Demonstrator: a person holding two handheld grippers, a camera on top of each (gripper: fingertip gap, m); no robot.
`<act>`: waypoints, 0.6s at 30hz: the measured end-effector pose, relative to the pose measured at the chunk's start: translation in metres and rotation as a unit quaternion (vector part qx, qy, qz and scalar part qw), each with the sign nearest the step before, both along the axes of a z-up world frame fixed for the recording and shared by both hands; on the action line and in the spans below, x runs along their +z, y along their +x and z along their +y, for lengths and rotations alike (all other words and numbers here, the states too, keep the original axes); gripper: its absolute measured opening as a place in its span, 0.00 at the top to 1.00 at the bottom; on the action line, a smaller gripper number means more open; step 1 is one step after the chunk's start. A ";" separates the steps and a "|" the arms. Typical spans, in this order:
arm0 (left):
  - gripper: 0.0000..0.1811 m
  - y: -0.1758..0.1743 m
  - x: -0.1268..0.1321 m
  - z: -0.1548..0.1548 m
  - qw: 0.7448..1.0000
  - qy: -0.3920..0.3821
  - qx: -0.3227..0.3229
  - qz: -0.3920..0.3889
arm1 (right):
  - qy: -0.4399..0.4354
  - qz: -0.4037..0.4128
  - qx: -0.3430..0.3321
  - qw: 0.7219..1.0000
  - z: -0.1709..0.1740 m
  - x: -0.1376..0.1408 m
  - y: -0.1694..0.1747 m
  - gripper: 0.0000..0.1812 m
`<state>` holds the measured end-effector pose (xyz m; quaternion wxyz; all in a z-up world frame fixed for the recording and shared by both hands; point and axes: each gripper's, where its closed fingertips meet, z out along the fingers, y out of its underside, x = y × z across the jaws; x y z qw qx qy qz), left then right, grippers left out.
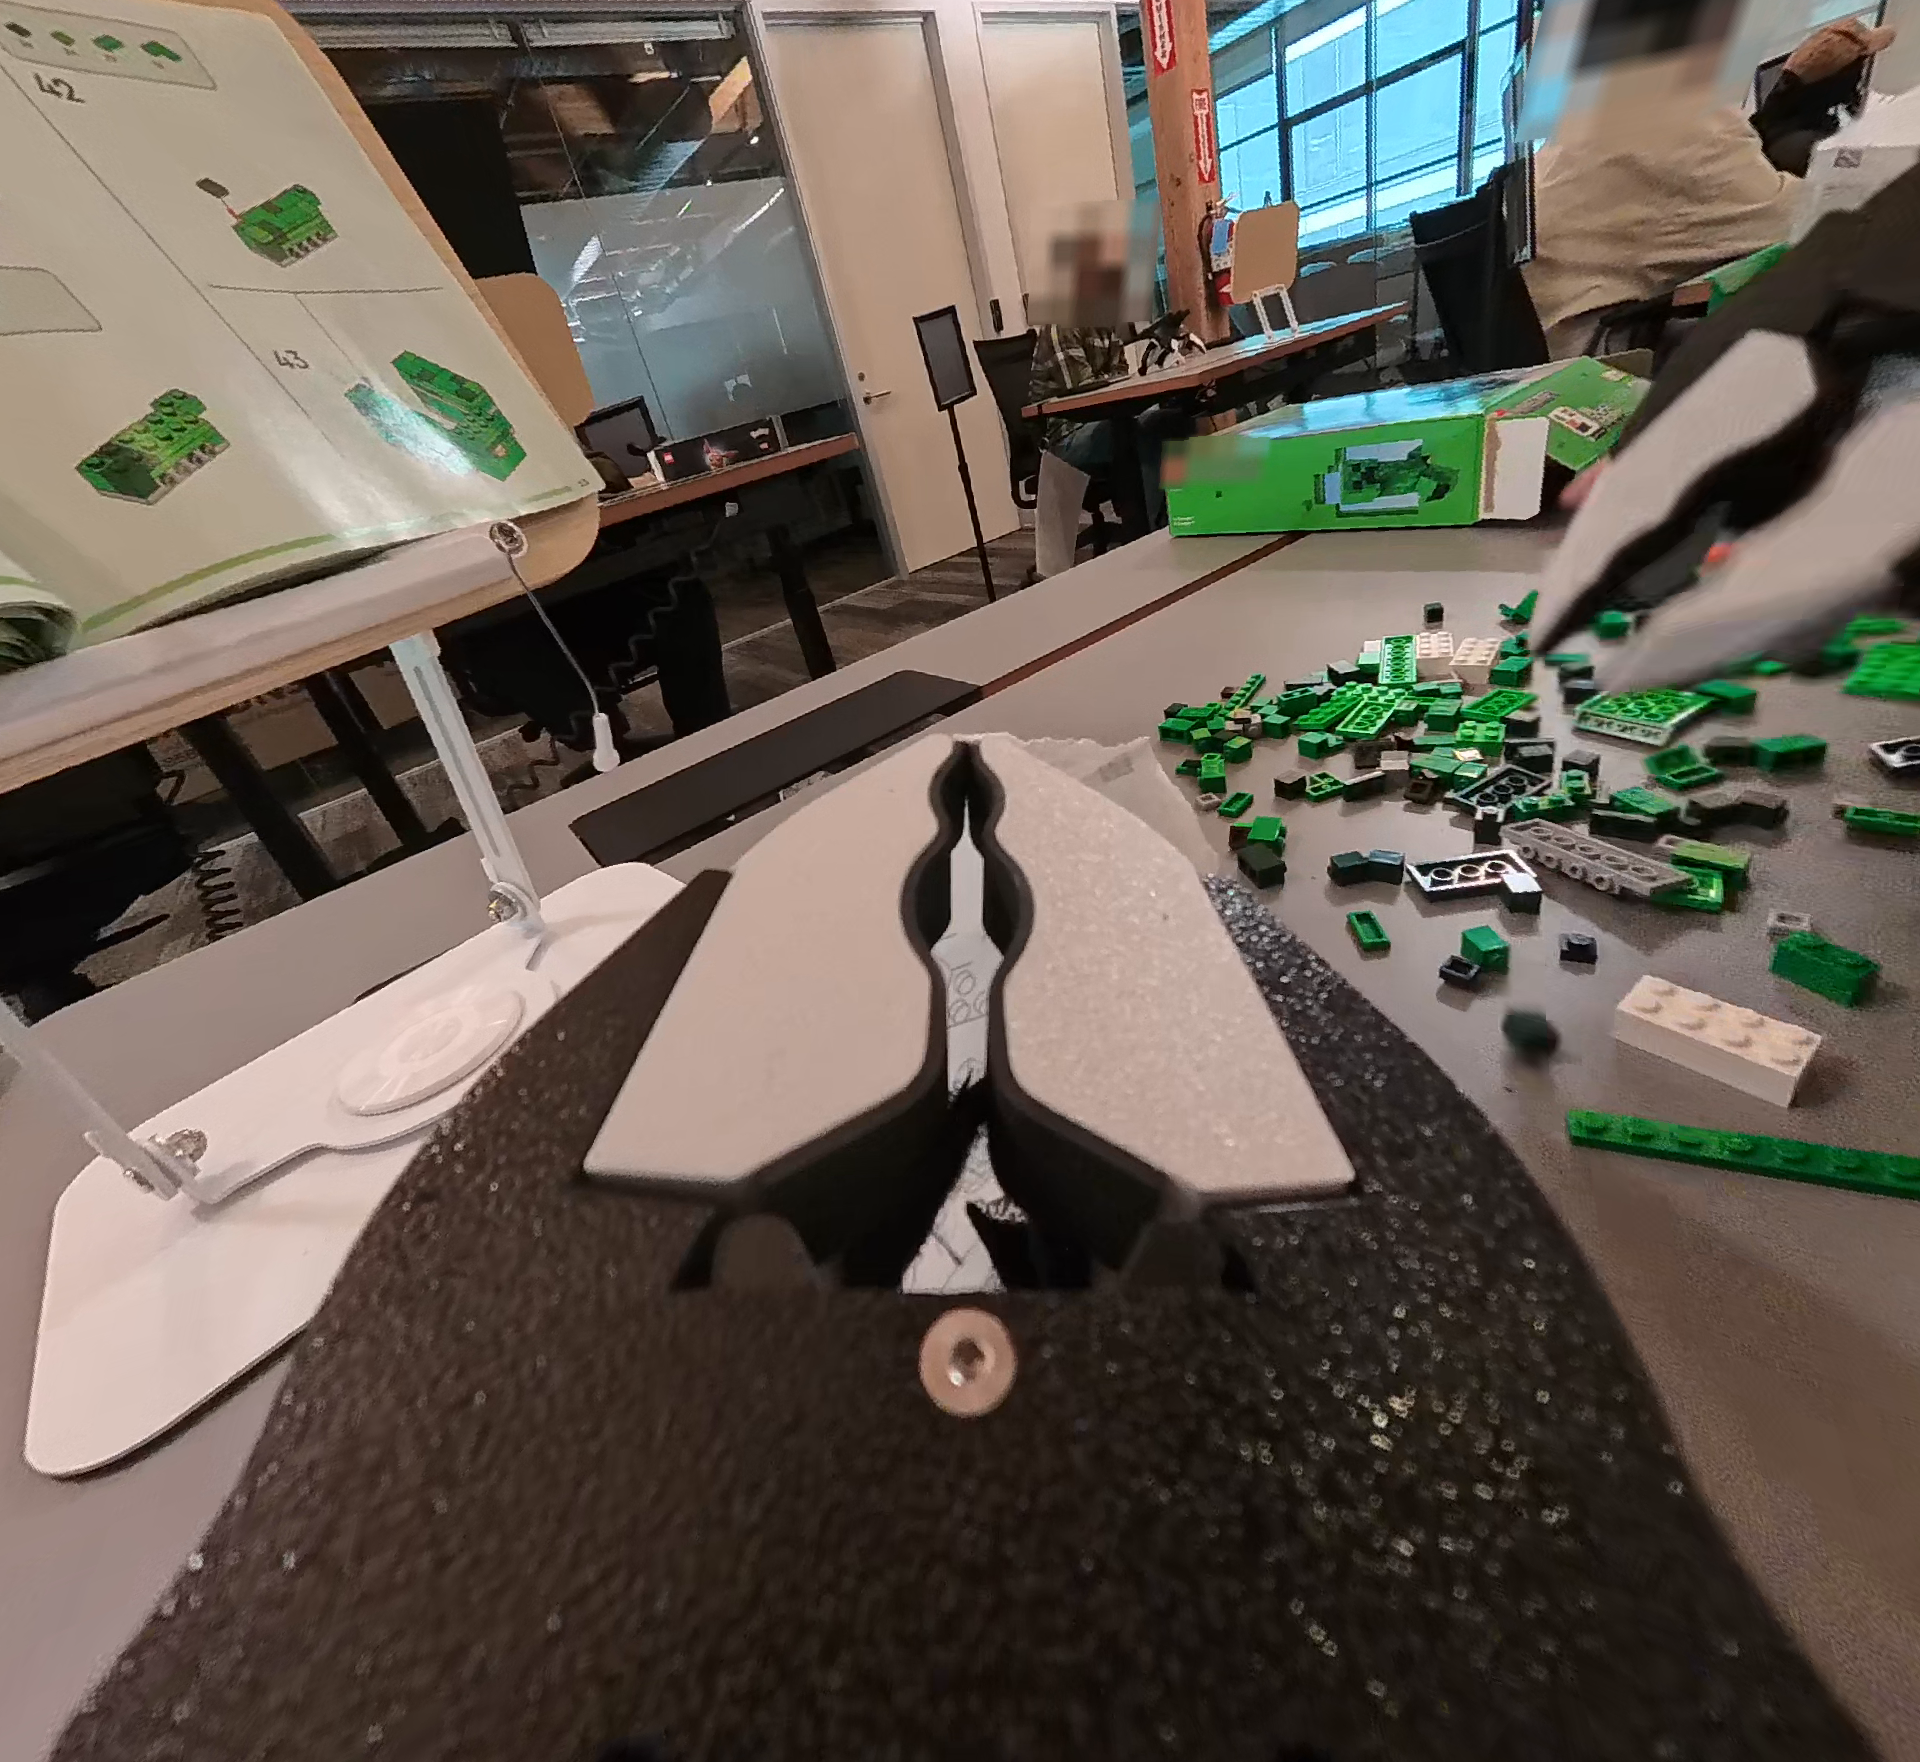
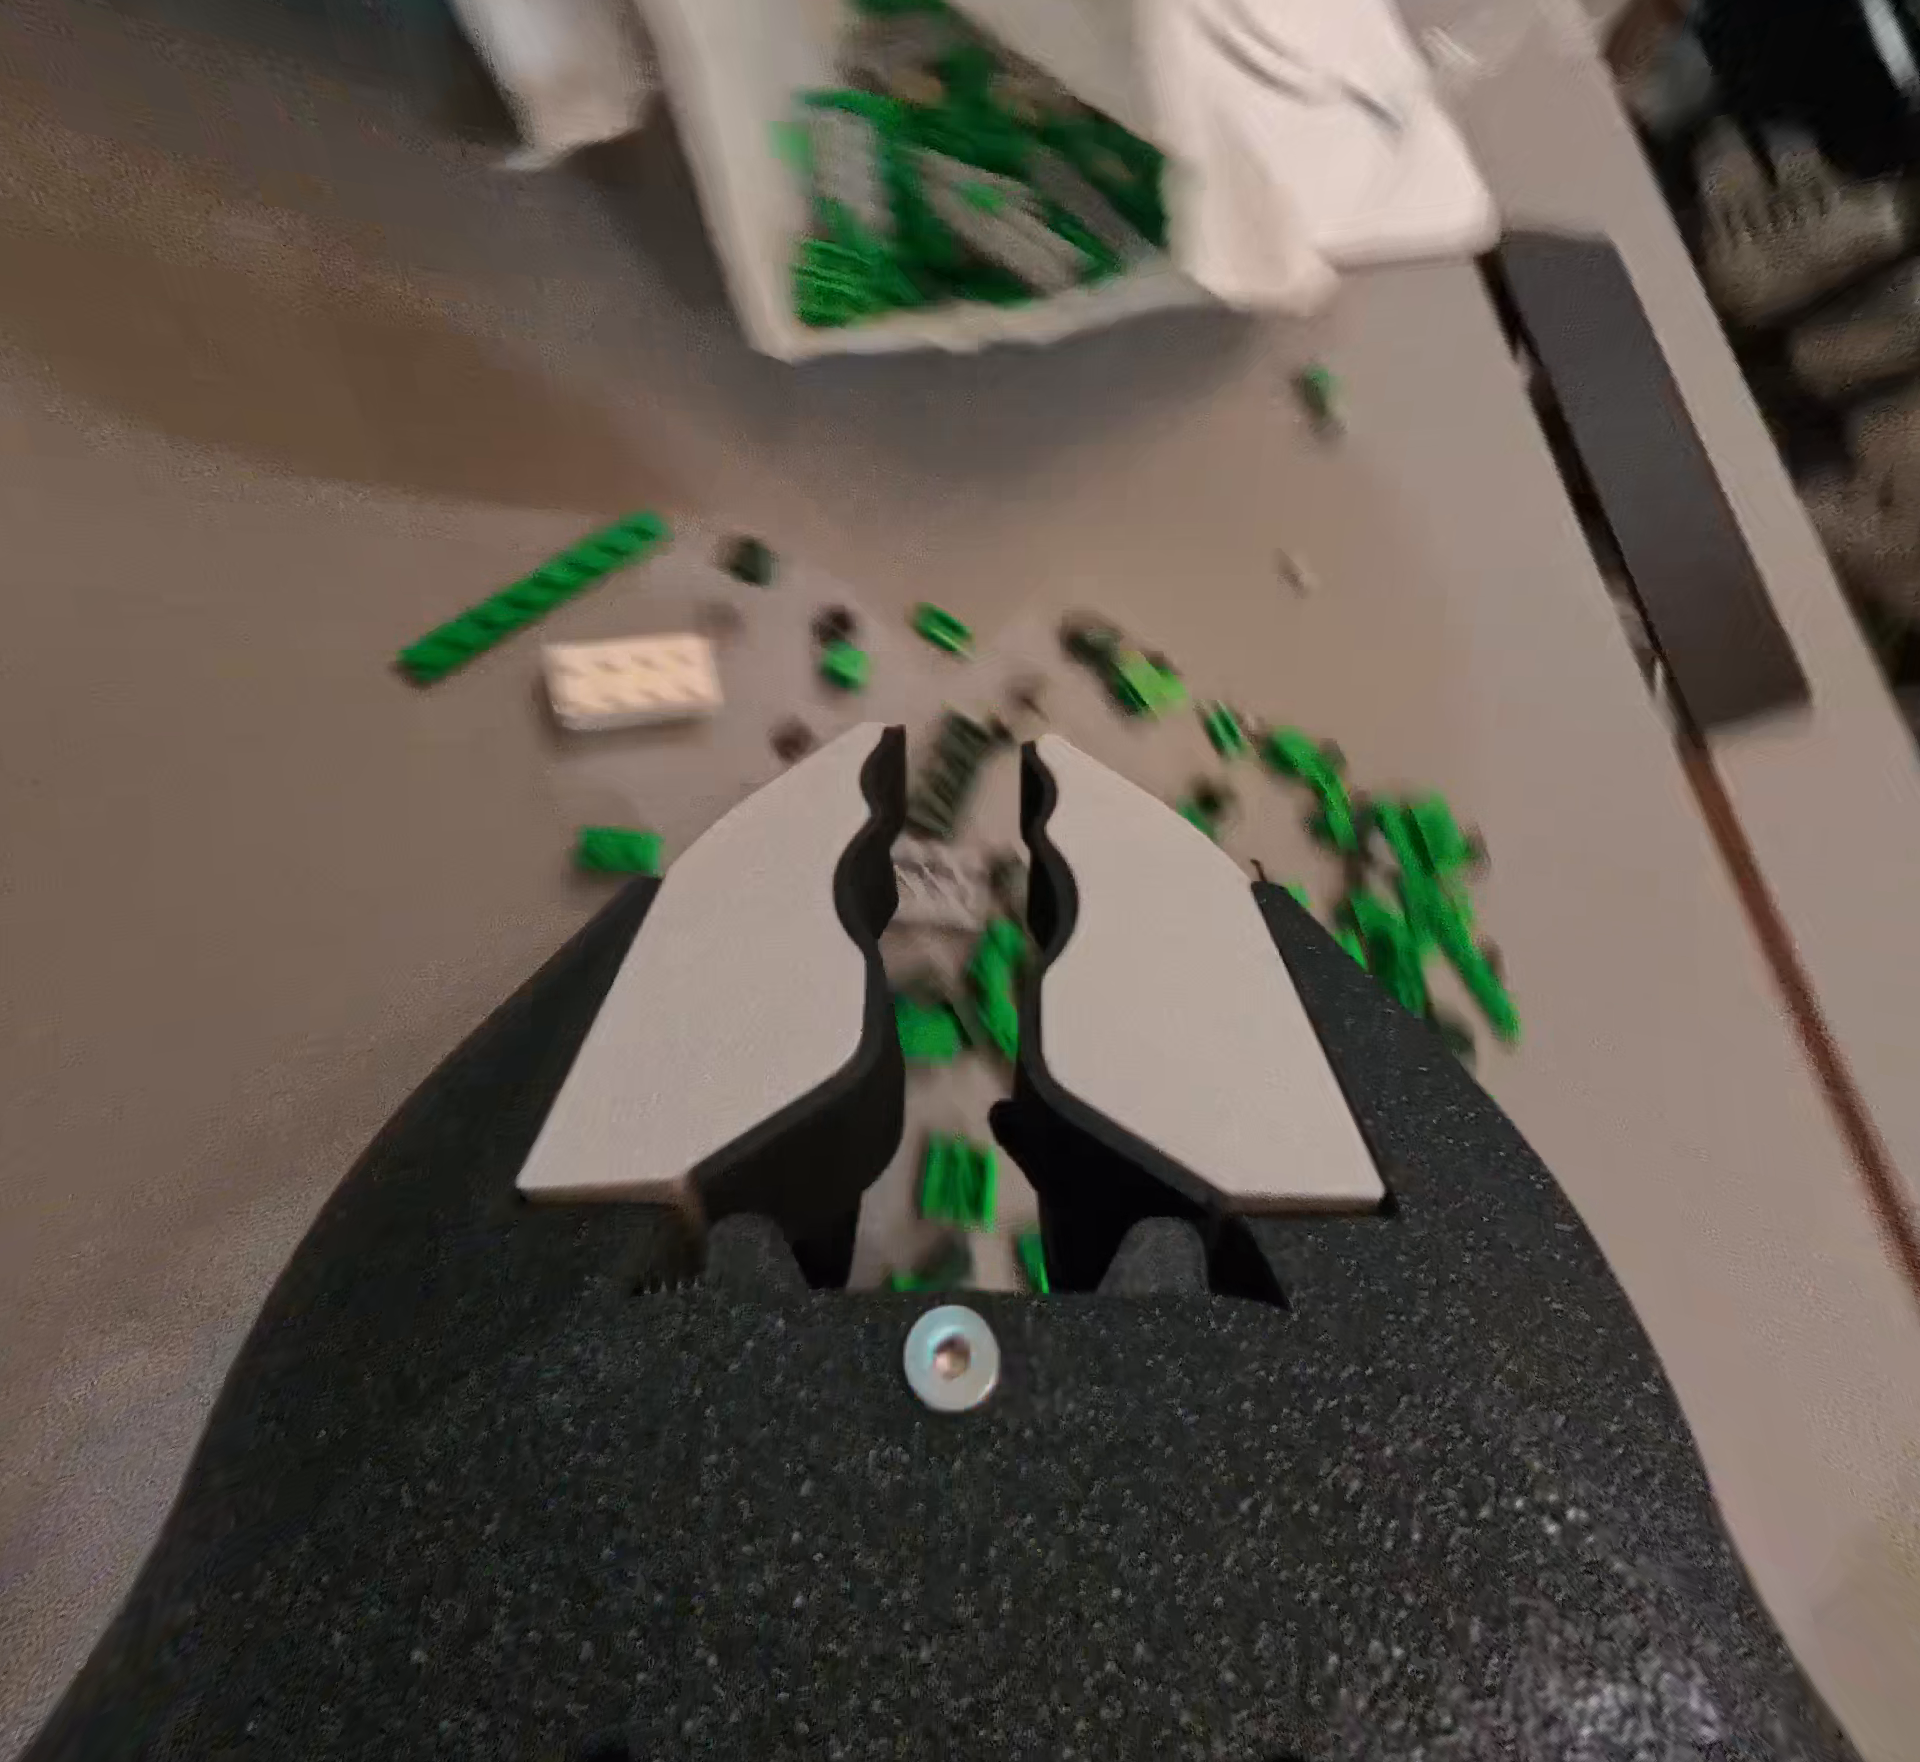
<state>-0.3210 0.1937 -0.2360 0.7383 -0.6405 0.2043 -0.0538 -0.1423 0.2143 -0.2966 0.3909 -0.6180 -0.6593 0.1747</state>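
We log the white brick point(image 1: 1716, 1039) on the grey table point(image 1: 1558, 1400) as our landmark. Our left gripper point(image 1: 968, 762) sits low to the left of it, fingertips pressed together with only a wavy slit between them, gripping nothing we can make out; a white paper bag point(image 1: 1122, 777) lies just beyond its tips. Our right gripper point(image 2: 956, 746) hangs above the scatter of green bricks point(image 1: 1455, 725) beyond the landmark, fingers narrowly parted and empty, a dark studded piece point(image 2: 951, 782) showing in the gap under them. A long green plate point(image 1: 1745, 1153) lies just beside the white brick on its near side. Only the left view shows the instruction booklet point(image 1: 260, 310) on its white stand point(image 1: 208, 1245) far left of the landmark, the green box point(image 1: 1351, 476) beyond the pile, and seated people at farther desks. Only the right view, heavily blurred, looks down into the torn bag point(image 2: 987, 185) with green and grey pieces inside, and shows a dark strip point(image 2: 1652, 486) along the table's far edge. Bare table spreads between the landmark and the bag, and left of the long plate.
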 end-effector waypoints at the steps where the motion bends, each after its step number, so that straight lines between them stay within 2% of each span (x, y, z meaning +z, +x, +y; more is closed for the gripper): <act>1: 1.00 0.000 0.000 0.000 1.000 0.000 0.000 -0.002 | -0.040 0.010 -0.069 0.997 0.021 0.004 0.023 0.91; 3: 1.00 0.002 -0.001 0.000 1.000 -0.002 -0.005 -0.002 | -0.140 0.000 -0.213 0.967 0.059 -0.003 0.073 0.92; 4: 1.00 0.004 -0.002 0.001 1.000 -0.004 -0.007 0.001 | -0.190 -0.018 -0.264 0.946 0.070 -0.012 0.095 0.91; 5: 1.00 0.006 -0.003 0.001 1.000 -0.005 -0.009 0.005 | -0.226 -0.042 -0.300 0.926 0.077 -0.022 0.114 0.93; 7: 1.00 0.010 -0.005 0.001 1.000 -0.007 -0.014 0.011 | -0.244 -0.087 -0.343 0.903 0.092 -0.040 0.140 0.98; 11: 1.00 0.010 -0.005 0.001 1.000 -0.006 -0.014 0.017 | -0.283 -0.099 -0.345 0.890 0.098 -0.052 0.142 0.94; 18: 1.00 0.010 -0.005 0.001 1.000 -0.008 -0.017 0.014 | -0.253 -0.159 -0.344 0.890 0.099 -0.062 0.140 0.91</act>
